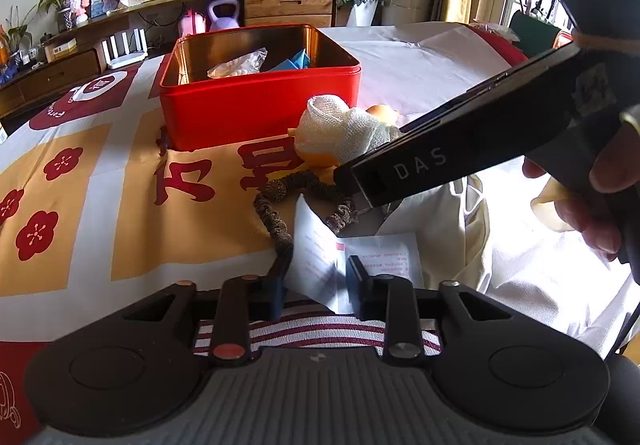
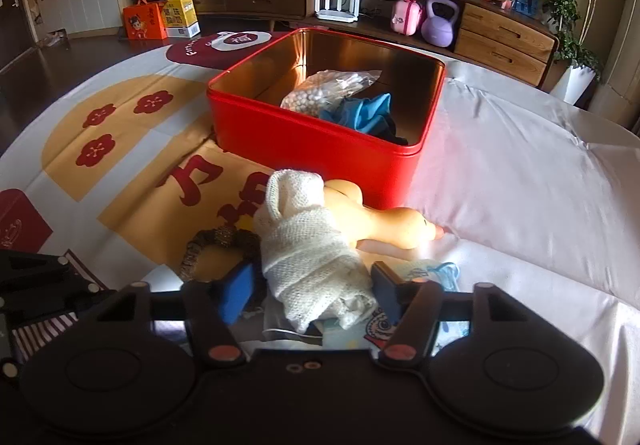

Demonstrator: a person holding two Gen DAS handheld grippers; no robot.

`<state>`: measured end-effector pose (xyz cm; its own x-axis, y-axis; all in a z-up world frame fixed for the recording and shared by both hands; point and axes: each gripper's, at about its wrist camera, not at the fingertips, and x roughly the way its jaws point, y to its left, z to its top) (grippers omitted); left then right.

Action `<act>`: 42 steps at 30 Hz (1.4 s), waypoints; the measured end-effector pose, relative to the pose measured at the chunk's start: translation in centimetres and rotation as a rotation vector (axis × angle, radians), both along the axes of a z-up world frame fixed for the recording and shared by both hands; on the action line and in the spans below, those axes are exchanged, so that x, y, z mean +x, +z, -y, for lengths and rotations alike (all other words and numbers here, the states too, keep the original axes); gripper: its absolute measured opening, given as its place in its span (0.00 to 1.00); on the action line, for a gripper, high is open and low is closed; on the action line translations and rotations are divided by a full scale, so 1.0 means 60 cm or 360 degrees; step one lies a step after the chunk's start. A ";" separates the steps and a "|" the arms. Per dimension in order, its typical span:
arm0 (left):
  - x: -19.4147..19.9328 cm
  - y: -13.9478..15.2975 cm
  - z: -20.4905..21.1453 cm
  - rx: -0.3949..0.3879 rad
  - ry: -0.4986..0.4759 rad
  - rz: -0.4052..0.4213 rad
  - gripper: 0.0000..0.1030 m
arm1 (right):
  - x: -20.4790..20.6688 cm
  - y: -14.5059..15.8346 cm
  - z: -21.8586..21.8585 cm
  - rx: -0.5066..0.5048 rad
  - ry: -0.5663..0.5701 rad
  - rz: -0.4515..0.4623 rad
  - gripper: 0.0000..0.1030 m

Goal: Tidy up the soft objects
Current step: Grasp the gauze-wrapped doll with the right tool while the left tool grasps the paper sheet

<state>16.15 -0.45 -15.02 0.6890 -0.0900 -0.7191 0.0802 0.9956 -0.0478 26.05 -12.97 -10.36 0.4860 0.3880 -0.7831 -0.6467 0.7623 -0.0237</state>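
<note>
Down at the table, the left gripper (image 1: pixel 316 287) is pinching a white paper sheet (image 1: pixel 320 257) between its two dark fingers, the sheet standing up in the narrow gap and a striped cloth (image 1: pixel 316 331) lying just beneath. Beside that sheet a brown scrunchie (image 1: pixel 276 201) is curling across the tablecloth (image 1: pixel 100 181), partly tucked under the paper. The right gripper (image 2: pixel 312 291) is straddling a roll of white gauze (image 2: pixel 308 245); its blue-padded fingers are sitting on either side of the roll, and whether they are actually pressing it I cannot tell. In the left camera's view the right tool is reaching in from the upper right, with a person's hand (image 1: pixel 600 197) wrapping around its handle. The gauze is lying over a yellow rubber duck (image 2: pixel 384 221), whose beak is pointing right toward the white sheet covering that side of the table. Under the right gripper some printed packets are showing, too hidden to identify. Just behind the duck and gauze, a red tin box (image 2: pixel 320 141) is standing open, already holding a clear bag of small beads (image 2: pixel 320 89) and a crumpled blue cloth (image 2: pixel 368 111). Farther back, a wooden sideboard (image 2: pixel 504 37) is running along the wall with a purple kettlebell (image 2: pixel 440 21) on it.
</note>
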 end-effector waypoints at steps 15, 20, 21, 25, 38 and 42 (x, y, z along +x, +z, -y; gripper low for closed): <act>-0.009 0.016 -0.004 -0.0100 0.0014 0.0016 0.04 | -0.021 0.030 0.016 0.0070 -0.0024 0.0077 0.34; -0.017 0.030 -0.003 -0.0118 0.0010 0.0042 0.03 | -0.033 0.056 0.029 0.0114 -0.0038 0.0108 0.33; -0.018 0.032 -0.003 -0.0121 0.0013 0.0046 0.03 | -0.036 0.061 0.033 0.0124 -0.0044 0.0112 0.33; -0.022 0.047 -0.005 -0.0129 0.0025 0.0064 0.03 | -0.050 0.081 0.048 0.0160 -0.0058 0.0120 0.33; -0.028 0.138 -0.012 -0.0149 0.0058 0.0165 0.03 | -0.088 0.154 0.079 0.0264 -0.0087 0.0145 0.33; -0.022 0.168 -0.021 -0.0165 0.0063 0.0189 0.03 | -0.091 0.172 0.079 0.0269 -0.0088 0.0146 0.33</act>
<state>14.82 0.80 -4.93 0.7733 -0.1306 -0.6205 0.0524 0.9884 -0.1428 20.59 -17.74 -0.02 0.5766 0.4807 -0.6606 -0.6046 0.7949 0.0507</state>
